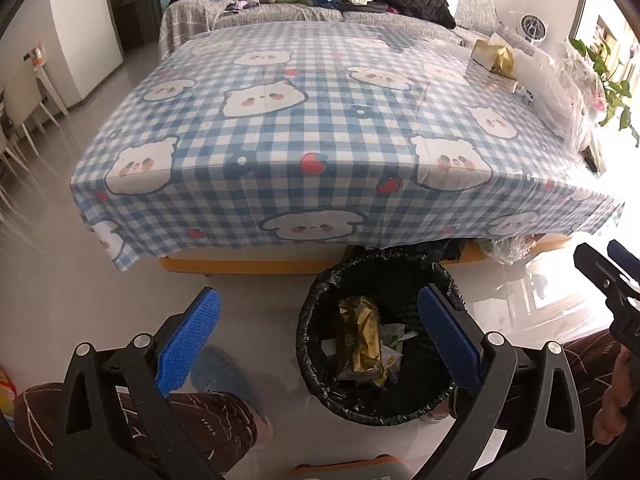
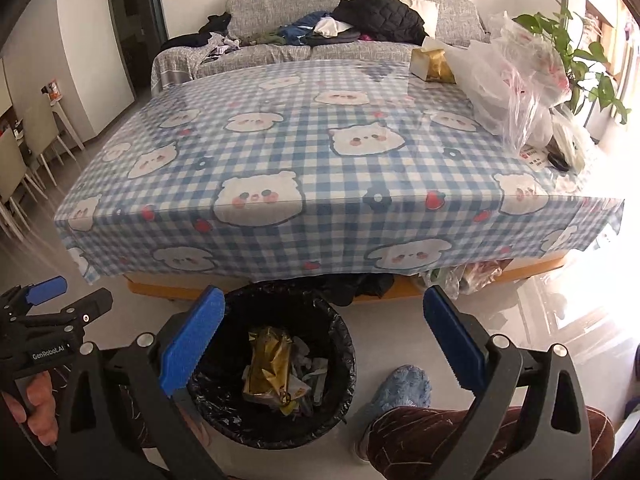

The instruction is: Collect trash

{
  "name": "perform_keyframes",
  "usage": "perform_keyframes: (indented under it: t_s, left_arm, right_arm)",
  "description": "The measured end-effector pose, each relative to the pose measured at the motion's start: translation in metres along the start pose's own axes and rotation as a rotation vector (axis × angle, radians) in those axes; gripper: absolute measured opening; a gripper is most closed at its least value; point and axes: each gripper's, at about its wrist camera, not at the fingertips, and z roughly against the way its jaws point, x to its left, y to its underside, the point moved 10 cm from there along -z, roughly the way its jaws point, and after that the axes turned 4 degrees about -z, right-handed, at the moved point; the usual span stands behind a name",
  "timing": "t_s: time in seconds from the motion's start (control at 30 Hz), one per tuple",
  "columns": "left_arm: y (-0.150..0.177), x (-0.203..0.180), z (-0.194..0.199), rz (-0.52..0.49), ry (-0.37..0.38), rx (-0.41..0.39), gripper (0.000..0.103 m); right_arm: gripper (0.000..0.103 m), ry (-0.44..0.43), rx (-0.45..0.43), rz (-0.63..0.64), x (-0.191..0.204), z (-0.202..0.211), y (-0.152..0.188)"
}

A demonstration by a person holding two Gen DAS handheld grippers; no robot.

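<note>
Left wrist view is looking down past the left hand-held gripper, whose blue fingers are standing wide apart with nothing between them. Between and just beyond the fingers, a bin lined with a black bag is sitting on the pale floor, close to the front edge of the tabletop. Inside the bin, a crumpled gold wrapper is lying on top of other scraps of trash. The right hand-held gripper is showing at the far right edge of this view, held above the floor beside the bin.

Right wrist view is showing the right hand-held gripper with its fingers likewise spread open and gripping nothing, hovering above the same bin; the gold wrapper and the other trash are resting at its bottom. The left hand-held gripper is appearing at the left edge, a hand wrapping its handle.

A blue checked cloth with bear faces is covering the tabletop. At its far right side a tissue box and a heap of plastic bags are sitting, with a green plant behind them. A grey sofa strewn with clothes is standing behind the tabletop. A blue slipper is resting on the floor right of the bin.
</note>
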Motion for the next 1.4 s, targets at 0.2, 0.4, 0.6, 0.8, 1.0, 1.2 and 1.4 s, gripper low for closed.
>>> perform_keyframes:
  t_s: [0.2, 0.4, 0.6, 0.8, 1.0, 1.2, 1.4]
  left_arm:
    - [-0.0008, -0.0003, 0.0022, -0.001, -0.005, -0.007, 0.097]
    - [0.0005, -0.003, 0.0037, -0.008, -0.006, -0.011, 0.097]
    - [0.0018, -0.0048, 0.004, -0.003, 0.007, -0.007, 0.097]
    - [0.0031, -0.0064, 0.0031, -0.006, 0.014, -0.003, 0.097]
    - [0.0031, -0.0061, 0.0037, -0.004, 0.011, -0.007, 0.097]
    - [0.0029, -0.0067, 0.0041, -0.007, 0.015, -0.008, 0.097]
    - [0.0025, -0.0082, 0.0041, -0.001, 0.014, -0.004, 0.097]
  right_arm:
    - [0.096, 0.025, -0.027, 0.023, 0.0003, 0.0044, -0.0004]
    - [0.096, 0.028, -0.031, 0.032, 0.0012, 0.0054, 0.0015]
    - [0.096, 0.033, -0.031, 0.042, 0.0034, 0.005, 0.003]
    - [0.096, 0.034, -0.031, 0.042, 0.0036, 0.0052, 0.0036]
    - [0.096, 0.036, -0.038, 0.043, 0.003, 0.0057, 0.003]
    - [0.096, 0.034, -0.039, 0.041, 0.0028, 0.0063, 0.003]
    - [0.096, 0.036, -0.041, 0.042, 0.0027, 0.0065, 0.0026]
